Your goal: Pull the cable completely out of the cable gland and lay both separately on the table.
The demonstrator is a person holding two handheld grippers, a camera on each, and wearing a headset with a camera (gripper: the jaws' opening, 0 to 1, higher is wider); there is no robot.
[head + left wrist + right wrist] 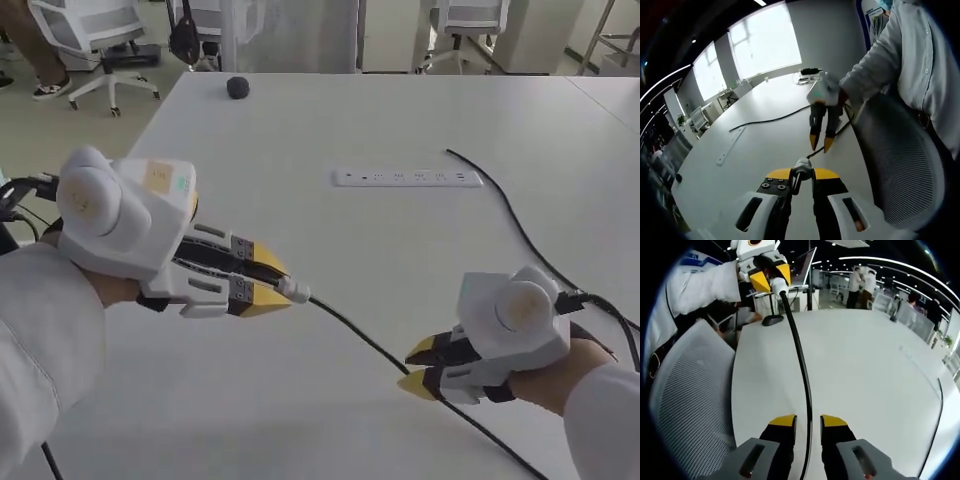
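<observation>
Your desk (pixel 420 110) is white, smooth and matt, with a faint sheen; the cable (pixel 360 335) has a smooth black rubbery sheath, slightly glossy; the cable gland (pixel 293 291) looks like pale smooth plastic; the left gripper (pixel 268 283) and right gripper (pixel 418 370) have glossy white plastic shells and matt yellow tips; at one o'clock from the left gripper, the power strip (pixel 407 178) is white plastic; your sleeve (pixel 40 330) is white cloth.
</observation>
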